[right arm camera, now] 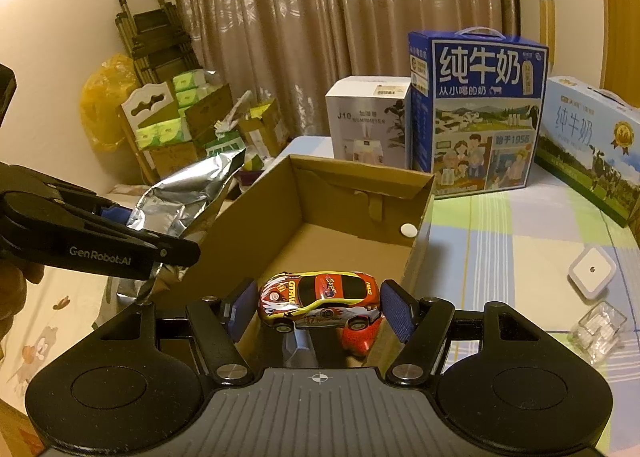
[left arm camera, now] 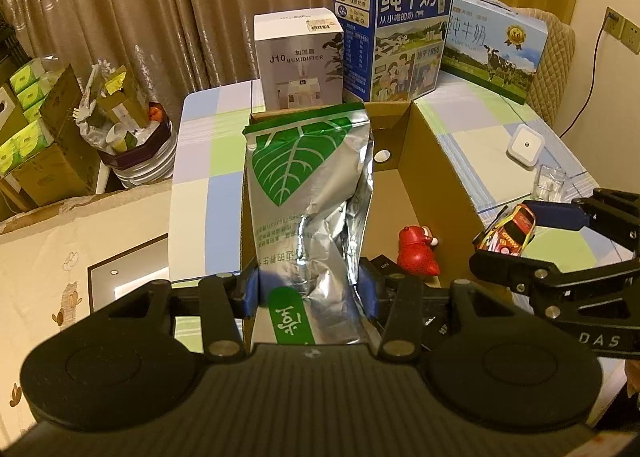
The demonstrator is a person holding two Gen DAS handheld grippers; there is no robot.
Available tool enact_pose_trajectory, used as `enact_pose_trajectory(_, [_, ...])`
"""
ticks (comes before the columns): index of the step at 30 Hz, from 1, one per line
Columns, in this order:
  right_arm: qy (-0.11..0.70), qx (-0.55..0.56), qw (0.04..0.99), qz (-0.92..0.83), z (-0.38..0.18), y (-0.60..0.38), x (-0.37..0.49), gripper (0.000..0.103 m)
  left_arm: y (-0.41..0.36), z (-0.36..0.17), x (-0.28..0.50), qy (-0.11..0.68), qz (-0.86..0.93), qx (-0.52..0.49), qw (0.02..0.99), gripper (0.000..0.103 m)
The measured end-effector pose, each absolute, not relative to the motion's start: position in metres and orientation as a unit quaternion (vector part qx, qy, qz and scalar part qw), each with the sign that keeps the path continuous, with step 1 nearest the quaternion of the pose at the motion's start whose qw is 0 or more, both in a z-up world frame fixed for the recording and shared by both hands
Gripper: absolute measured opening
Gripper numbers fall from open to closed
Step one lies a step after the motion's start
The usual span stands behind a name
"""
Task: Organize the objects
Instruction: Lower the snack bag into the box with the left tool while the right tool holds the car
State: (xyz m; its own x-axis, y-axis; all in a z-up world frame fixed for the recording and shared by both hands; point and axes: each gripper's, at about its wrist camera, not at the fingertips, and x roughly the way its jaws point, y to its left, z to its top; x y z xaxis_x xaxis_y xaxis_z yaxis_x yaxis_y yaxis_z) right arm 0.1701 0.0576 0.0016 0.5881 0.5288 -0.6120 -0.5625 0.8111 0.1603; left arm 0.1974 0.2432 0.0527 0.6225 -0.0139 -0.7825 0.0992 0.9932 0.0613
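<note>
My left gripper point(left arm camera: 312, 289) is shut on a silver foil bag point(left arm camera: 308, 185) with a green leaf print, held upright over the left wall of an open cardboard box point(left arm camera: 440, 177). The right wrist view shows the same bag point(right arm camera: 188, 193) in the left gripper point(right arm camera: 156, 233) beside the box point(right arm camera: 352, 177). My right gripper point(right arm camera: 319, 305) is shut on a red and yellow toy car point(right arm camera: 320, 297), held sideways above the box's near end. The left wrist view has that car point(left arm camera: 506, 233) in the right gripper point(left arm camera: 516, 233) at the right. A red toy point(left arm camera: 416, 253) lies on the box floor.
Behind the box stand a white humidifier box point(left arm camera: 298, 61), a tall blue milk carton point(left arm camera: 400, 37) and a light blue milk carton point(left arm camera: 496, 45). A white square device point(left arm camera: 525, 145) and a clear plastic piece point(left arm camera: 551, 181) lie on the checked tablecloth at right. Stacked boxes clutter the floor at left.
</note>
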Motion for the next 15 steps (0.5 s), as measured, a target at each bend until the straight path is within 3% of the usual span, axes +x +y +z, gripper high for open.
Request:
enact_pose_trajectory(2, [0.335,-0.024,0.891,0.305,0.000,0.057,0.171,0.064,0.243,0.051,0.200,0.434,-0.033,0.049,0.899,0.043])
enact_pose_trajectory(4, [0.336,-0.024,0.891,0.304,0.000,0.057,0.173,0.064,0.244,0.050,0.203,0.428,-0.038,0.046,0.902,0.051])
enact_pose_trajectory(5, [0.336,-0.024,0.891,0.303,-0.001,0.057,0.174,0.064,0.245,0.050,0.204,0.425,-0.038,0.043,0.903,0.060])
enact_pose_trajectory(15, [0.338,-0.017,0.893,0.298,-0.001,0.052,0.173,0.064,0.256,0.057,0.193,0.414,-0.008,0.039,0.909,0.060])
